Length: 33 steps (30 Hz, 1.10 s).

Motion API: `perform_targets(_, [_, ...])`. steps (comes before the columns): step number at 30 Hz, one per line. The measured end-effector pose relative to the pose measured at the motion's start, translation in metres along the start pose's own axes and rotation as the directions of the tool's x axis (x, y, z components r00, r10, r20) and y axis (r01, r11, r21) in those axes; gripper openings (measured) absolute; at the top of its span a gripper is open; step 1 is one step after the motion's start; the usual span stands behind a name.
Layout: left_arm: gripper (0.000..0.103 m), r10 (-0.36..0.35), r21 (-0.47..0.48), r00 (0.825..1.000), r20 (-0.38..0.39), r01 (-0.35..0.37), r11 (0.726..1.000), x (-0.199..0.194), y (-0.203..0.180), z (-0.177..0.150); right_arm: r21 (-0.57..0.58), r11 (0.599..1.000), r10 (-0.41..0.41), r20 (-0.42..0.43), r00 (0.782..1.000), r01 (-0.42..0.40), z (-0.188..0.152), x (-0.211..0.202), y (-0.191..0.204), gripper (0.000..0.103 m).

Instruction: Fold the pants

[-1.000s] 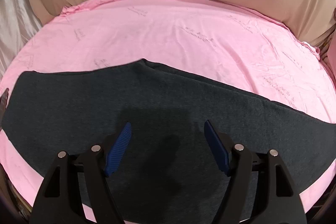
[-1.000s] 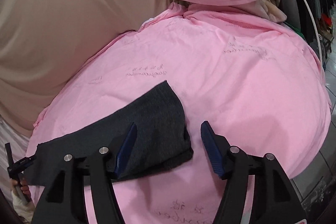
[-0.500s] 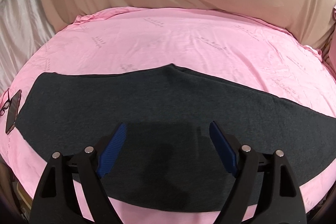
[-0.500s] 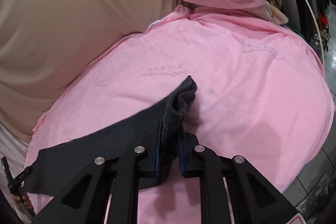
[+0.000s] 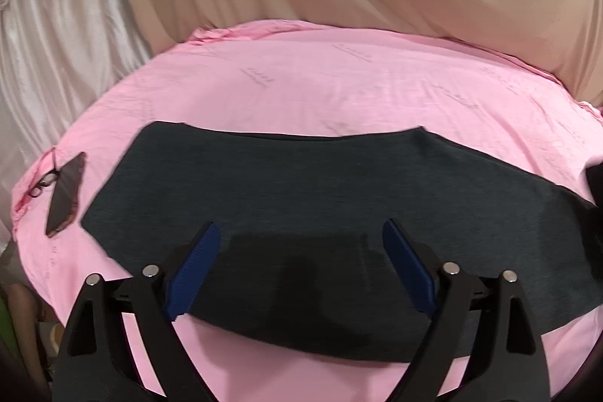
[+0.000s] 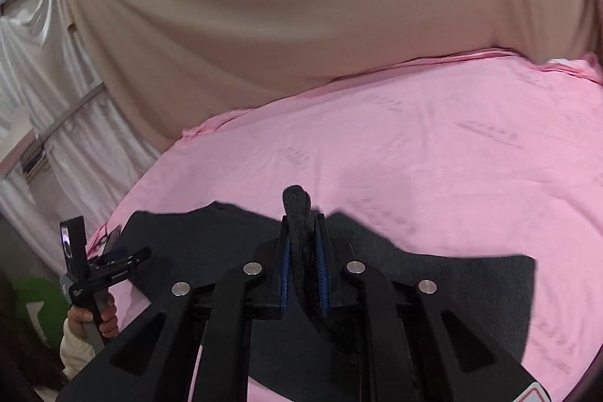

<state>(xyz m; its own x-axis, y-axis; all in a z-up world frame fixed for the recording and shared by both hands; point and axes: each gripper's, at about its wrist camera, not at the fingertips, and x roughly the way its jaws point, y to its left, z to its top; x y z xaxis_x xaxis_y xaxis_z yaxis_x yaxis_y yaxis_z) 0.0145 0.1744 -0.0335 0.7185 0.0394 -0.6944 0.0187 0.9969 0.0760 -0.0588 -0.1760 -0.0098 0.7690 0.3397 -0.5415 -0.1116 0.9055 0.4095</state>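
The dark pants (image 5: pixel 301 198) lie flat across the pink sheet (image 5: pixel 339 81). The right gripper (image 6: pixel 303 259) pinches one end of them tight, to lift it over for a fold. The left gripper (image 5: pixel 301 266) hangs wide open above the middle, holding nothing.

dk grey pants (image 5: pixel 301 191), pink sheet (image 5: pixel 339 81)

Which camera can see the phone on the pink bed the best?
The left wrist view. There the phone lies fully visible on the pink sheet, left of the dark pants. The right wrist view catches only a dark sliver at the sheet's edge, behind the left gripper.
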Motion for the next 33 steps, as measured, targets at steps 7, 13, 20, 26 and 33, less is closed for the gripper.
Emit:
perform_targets(7, [0.087,-0.013,-0.031,1.000,0.008,0.013,0.999,0.000,0.023,-0.006,-0.170,0.985,-0.055,-0.278,0.959,0.007,-0.060,0.087,0.061,0.024])
perform_targets(13, [0.087,-0.032,-0.039,0.999,0.006,0.032,0.999,0.004,0.024,-0.007,-0.298,0.938,-0.221,-0.108,0.969,0.180,-0.064,0.031,0.071,0.072])
perform_targets(20, [0.087,-0.073,-0.041,0.997,-0.001,0.072,0.997,0.002,0.012,-0.006,-0.376,0.912,-0.242,-0.175,0.954,0.162,-0.072,0.062,0.067,0.067])
perform_targets(26, [0.088,-0.055,-0.047,0.998,0.000,0.055,0.997,-0.002,0.014,-0.007,-0.313,0.930,-0.265,-0.200,0.943,0.194,-0.066,0.071,0.043,0.008])
perform_targets(33, [0.088,-0.025,-0.073,0.999,0.021,0.027,0.997,-0.008,0.027,-0.002,-0.241,0.970,0.011,0.042,0.999,0.000,-0.006,-0.046,0.073,0.008])
